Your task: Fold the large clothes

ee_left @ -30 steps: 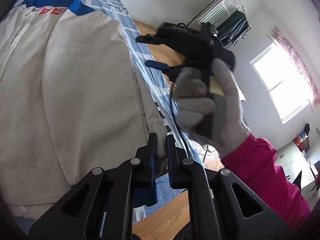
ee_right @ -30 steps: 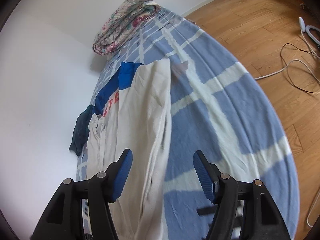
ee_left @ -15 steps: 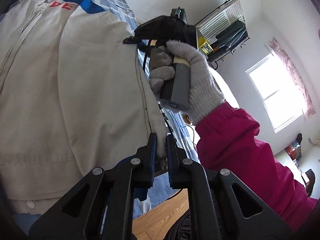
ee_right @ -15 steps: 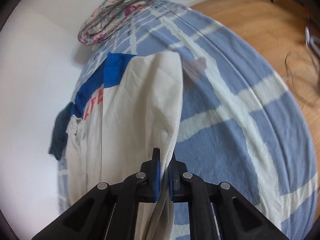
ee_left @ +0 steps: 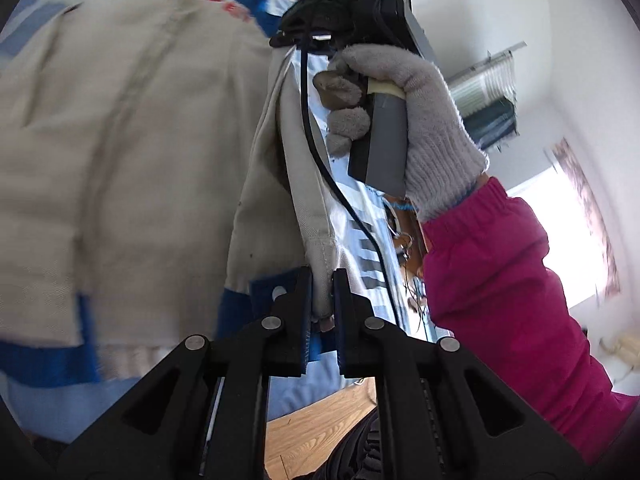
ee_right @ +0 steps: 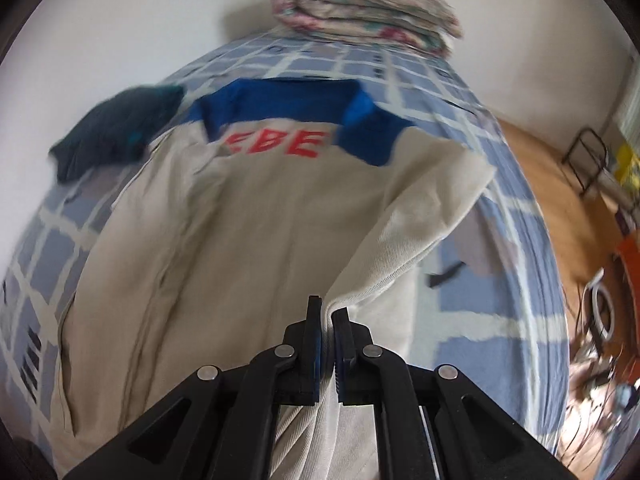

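Note:
A large cream jacket [ee_right: 248, 216] with blue collar and shoulders and red letters lies back-up on the blue checked bed [ee_right: 488, 320]. My right gripper [ee_right: 327, 316] is shut on the jacket's right side edge, and the cloth rises in a ridge from the bed to its jaws. In the left wrist view the same jacket [ee_left: 132, 152] fills the left, and my left gripper [ee_left: 322, 280] is shut on its hem corner, lifted off the bed. Farther along that raised edge a gloved hand [ee_left: 416, 120] with a pink sleeve holds the right gripper.
A folded floral quilt [ee_right: 368, 12] lies at the head of the bed against the white wall. A dark garment [ee_right: 116, 128] sits left of the jacket's collar. Wooden floor [ee_right: 560, 184] with cables and a rack runs along the bed's right side.
The right gripper has shut on the jacket's side edge and swung left over the jacket, lifting the cloth. The left gripper, still holding the hem, has moved the same way.

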The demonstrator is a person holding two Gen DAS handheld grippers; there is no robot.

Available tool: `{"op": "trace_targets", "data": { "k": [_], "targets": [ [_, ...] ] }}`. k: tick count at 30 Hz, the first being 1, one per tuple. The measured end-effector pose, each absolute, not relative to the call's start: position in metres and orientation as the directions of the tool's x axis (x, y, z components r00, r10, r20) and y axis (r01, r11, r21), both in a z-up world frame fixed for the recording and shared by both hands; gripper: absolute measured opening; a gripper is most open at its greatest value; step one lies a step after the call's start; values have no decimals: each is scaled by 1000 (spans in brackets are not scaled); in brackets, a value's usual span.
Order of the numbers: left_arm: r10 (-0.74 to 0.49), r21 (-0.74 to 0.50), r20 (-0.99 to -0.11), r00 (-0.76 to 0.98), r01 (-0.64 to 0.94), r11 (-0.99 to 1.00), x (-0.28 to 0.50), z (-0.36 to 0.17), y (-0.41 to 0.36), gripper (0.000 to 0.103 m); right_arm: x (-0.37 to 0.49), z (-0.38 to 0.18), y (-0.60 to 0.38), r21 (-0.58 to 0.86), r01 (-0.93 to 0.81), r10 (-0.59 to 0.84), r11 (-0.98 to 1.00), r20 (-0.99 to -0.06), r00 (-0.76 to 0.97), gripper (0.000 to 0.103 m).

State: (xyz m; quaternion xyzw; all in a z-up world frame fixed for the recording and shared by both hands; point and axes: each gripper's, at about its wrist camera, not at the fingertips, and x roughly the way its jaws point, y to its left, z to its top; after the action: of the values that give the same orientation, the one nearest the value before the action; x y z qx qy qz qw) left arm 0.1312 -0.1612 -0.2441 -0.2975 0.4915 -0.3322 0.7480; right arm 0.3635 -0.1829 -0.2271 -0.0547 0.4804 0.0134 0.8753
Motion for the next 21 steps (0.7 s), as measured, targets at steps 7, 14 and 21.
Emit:
{"op": "trace_targets", "data": {
  "k": [7,14,21],
  "targets": [
    [-757,-763,-574,312,134,633,132,-264,-131,8,379,-283,-111,-210,-200,-97,957,-881,463,3],
    [-747,-749,-587,313,140,647,133,-269,-131,8,378,-270,-133,13,-209,105,978,-894,435,30],
    [-736,-737,-591,330,150,659,126,-261,-134,8,326,-183,-209,249,-160,296,955,-784,547,33]
  ]
}}
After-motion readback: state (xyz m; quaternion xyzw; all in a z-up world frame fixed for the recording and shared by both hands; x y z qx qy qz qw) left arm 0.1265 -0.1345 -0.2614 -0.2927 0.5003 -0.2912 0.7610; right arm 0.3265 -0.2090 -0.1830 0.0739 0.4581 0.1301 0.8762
